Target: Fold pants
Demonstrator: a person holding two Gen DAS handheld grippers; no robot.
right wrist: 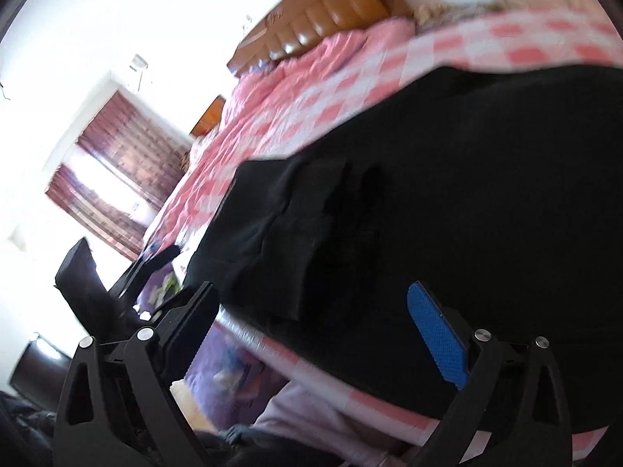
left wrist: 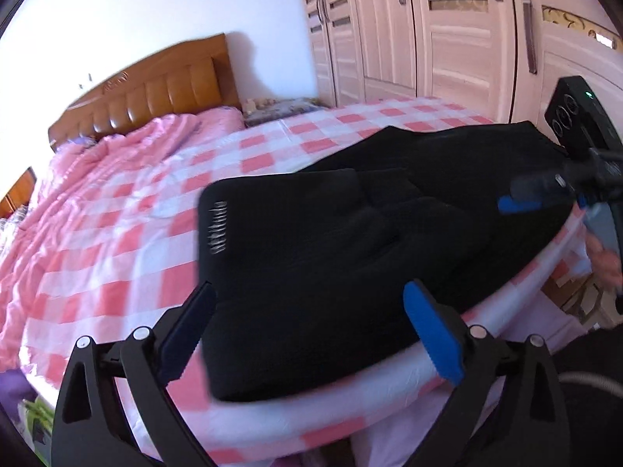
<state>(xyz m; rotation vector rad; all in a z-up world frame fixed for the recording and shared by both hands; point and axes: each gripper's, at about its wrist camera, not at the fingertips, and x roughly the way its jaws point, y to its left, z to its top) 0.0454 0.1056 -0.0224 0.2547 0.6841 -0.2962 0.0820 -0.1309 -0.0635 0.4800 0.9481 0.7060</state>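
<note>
Black pants (left wrist: 331,257) lie folded in a thick bundle at the near edge of the bed, with a small white logo at their left end. My left gripper (left wrist: 311,330) is open, its blue-padded fingers either side of the bundle's near edge, holding nothing. The right gripper (left wrist: 521,198) shows at the right of the left wrist view, over the pants' right end. In the right wrist view the right gripper (right wrist: 323,334) is open above the near edge of the pants (right wrist: 447,194), holding nothing. The left gripper (right wrist: 155,260) shows there at the left, blurred.
The bed has a pink and white checked sheet (left wrist: 128,241) and a rumpled pink quilt (left wrist: 128,144) by the brown headboard (left wrist: 155,93). White wardrobe doors (left wrist: 447,31) stand behind. A window with dark red curtains (right wrist: 113,190) is at the left.
</note>
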